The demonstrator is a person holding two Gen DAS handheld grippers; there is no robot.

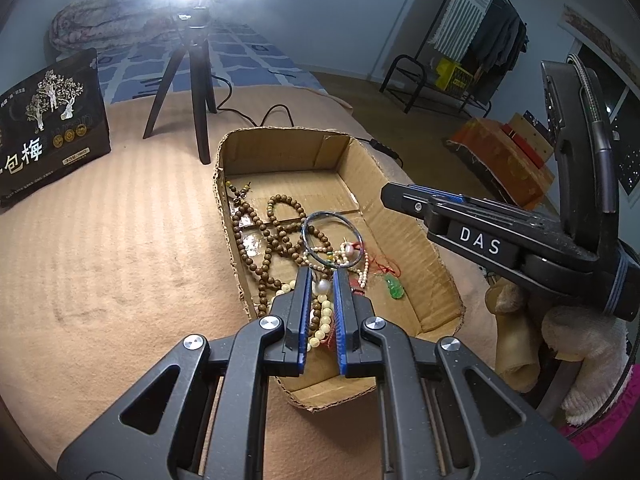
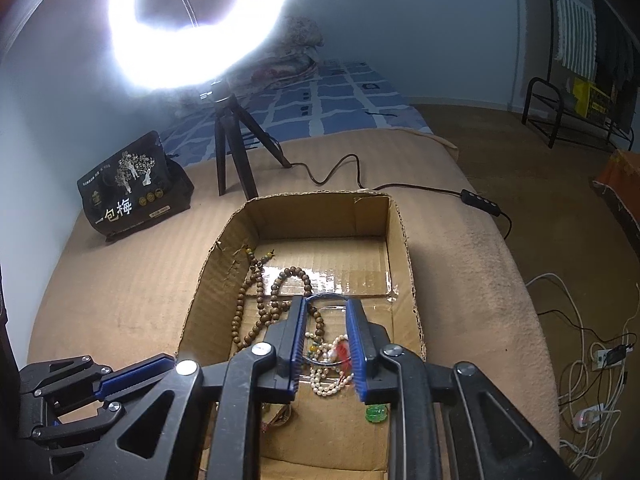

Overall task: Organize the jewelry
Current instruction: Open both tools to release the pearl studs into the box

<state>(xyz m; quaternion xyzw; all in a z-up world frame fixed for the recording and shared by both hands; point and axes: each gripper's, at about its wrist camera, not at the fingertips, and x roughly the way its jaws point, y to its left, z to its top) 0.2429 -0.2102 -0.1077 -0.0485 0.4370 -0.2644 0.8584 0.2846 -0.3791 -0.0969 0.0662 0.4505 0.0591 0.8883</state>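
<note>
Right hand-held gripper (image 2: 326,312) straddles the bangle (image 2: 325,299) inside the cardboard box (image 2: 320,216).

In the frame's centre, the cardboard box (image 2: 400,240) holds the wooden bead strands (image 2: 256,300), pearl necklace (image 2: 326,386) and bangle (image 1: 329,240); the tripod (image 2: 230,152) stands behind it, the snack bag (image 2: 132,188) at left.

a bright ring light (image 2: 200,28) on a black tripod (image 2: 236,152) glares at the upper left of the right wrist view, before a pale blue wall (image 2: 420,28). brown floor (image 2: 520,152) spreads right, with a black metal rack (image 2: 568,116) and clothes rail (image 1: 484,20) at the upper right.
</note>
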